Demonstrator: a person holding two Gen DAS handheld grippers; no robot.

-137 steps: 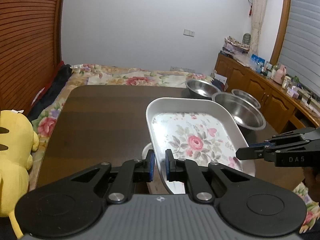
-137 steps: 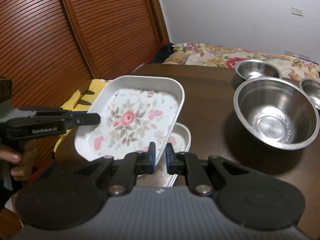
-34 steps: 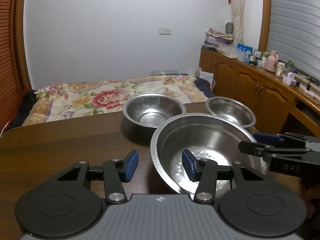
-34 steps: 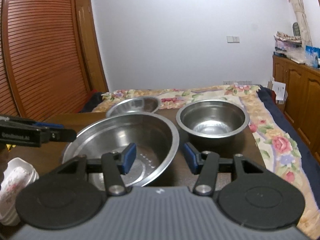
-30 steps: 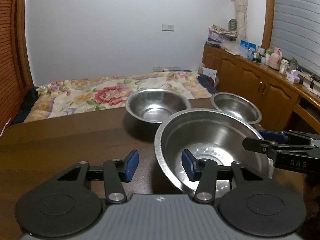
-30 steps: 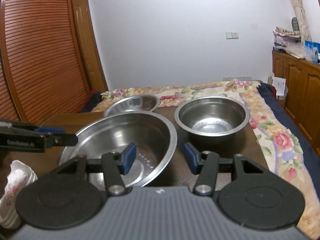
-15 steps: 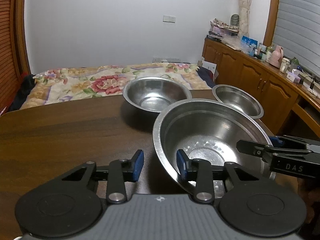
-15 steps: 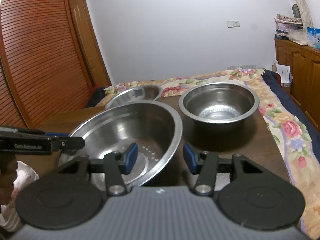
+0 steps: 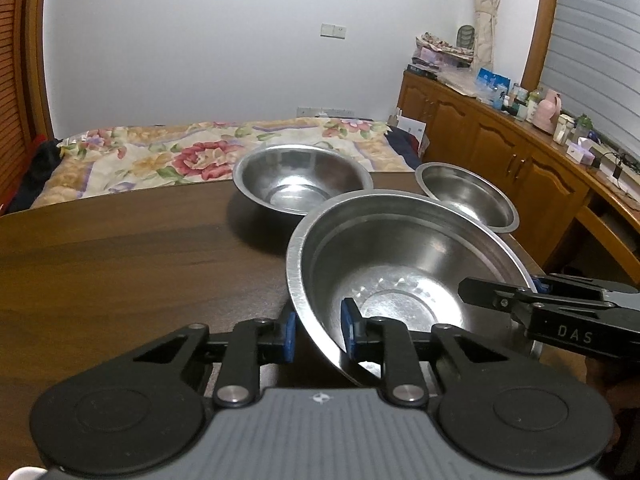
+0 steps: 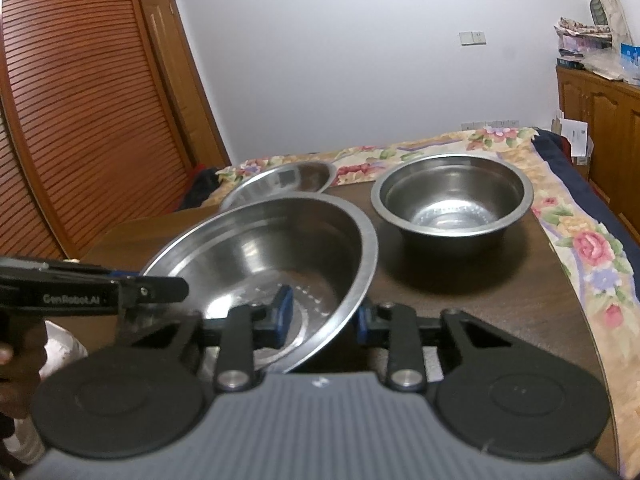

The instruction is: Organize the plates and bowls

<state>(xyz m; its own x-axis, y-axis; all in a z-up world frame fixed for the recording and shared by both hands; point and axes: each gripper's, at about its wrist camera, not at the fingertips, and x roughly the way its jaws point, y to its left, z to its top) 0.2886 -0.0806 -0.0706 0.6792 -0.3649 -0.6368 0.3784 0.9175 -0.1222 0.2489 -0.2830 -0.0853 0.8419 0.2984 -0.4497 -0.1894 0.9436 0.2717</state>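
Observation:
A large steel bowl sits on the dark wooden table; it also shows in the right wrist view. My left gripper straddles its near-left rim, one finger inside, one outside, jaws narrowed with a gap left. My right gripper straddles the opposite rim the same way. A medium steel bowl and a small steel bowl stand behind it. In the right wrist view they are the bowl at right and the shallow one behind.
A white floral dish lies at the table's left, partly hidden behind my left gripper's body. A flowered bedspread lies beyond the table's far edge. Wooden cabinets with clutter run along the right wall.
Both grippers have moved onto the large bowl's rim and their jaws have narrowed around it. Several seconds ago both held the floral dish, which now lies at the left.

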